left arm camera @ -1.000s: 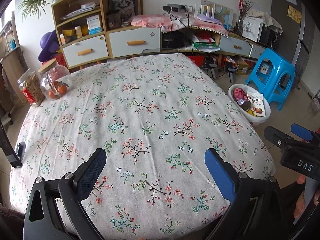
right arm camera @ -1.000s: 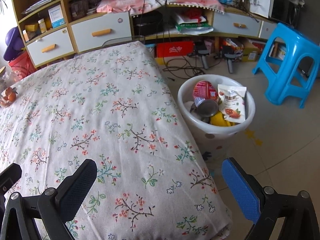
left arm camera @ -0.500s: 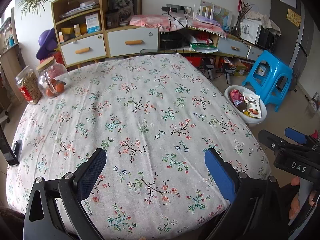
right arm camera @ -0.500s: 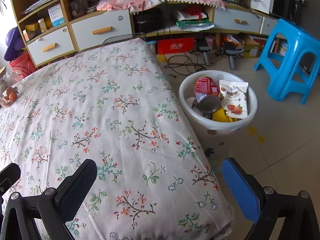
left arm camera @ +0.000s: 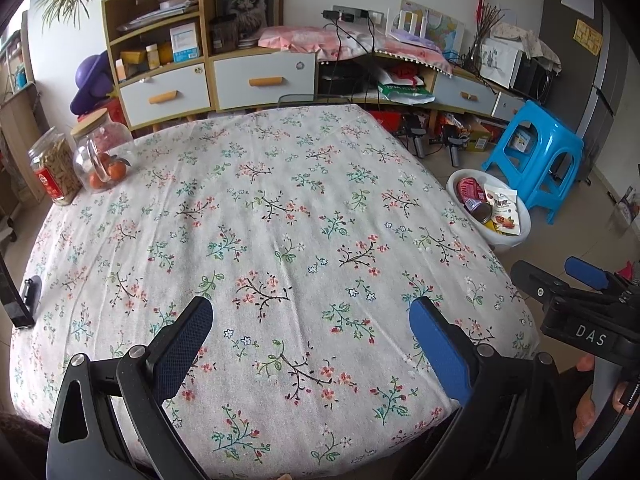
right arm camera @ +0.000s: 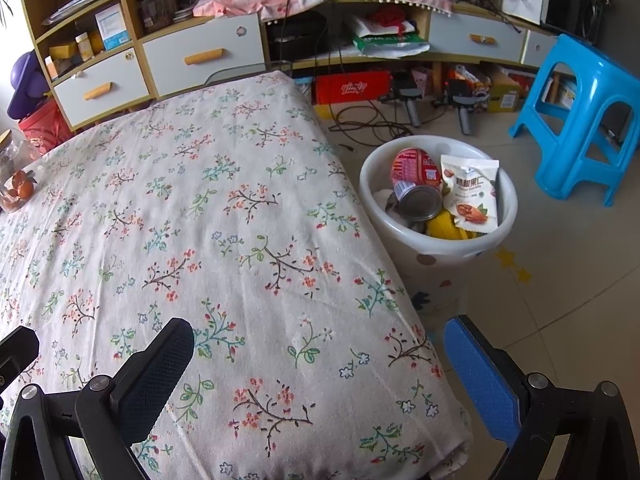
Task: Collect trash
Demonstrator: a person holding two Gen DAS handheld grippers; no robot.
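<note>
A white bin (right arm camera: 494, 246) stands on the floor right of the table. It holds a red can (right arm camera: 412, 166), a tin can (right arm camera: 418, 200), a white snack packet (right arm camera: 472, 196) and something yellow (right arm camera: 442, 229). The bin also shows in the left wrist view (left arm camera: 516, 238). My left gripper (left arm camera: 310, 320) is open and empty above the near part of the floral tablecloth (left arm camera: 260, 220). My right gripper (right arm camera: 320, 344) is open and empty over the table's near right corner; it also shows in the left wrist view (left arm camera: 560, 276).
Two jars (left arm camera: 80, 160) stand at the table's far left. A dark object (left arm camera: 24, 298) lies at its left edge. A blue stool (right arm camera: 580, 120) stands behind the bin. Cabinets (left arm camera: 248, 76) and cables fill the back wall.
Both grippers have pulled back a little from the table, so more of the near tablecloth shows. Both stay open and empty. The trash in the bin has not moved.
</note>
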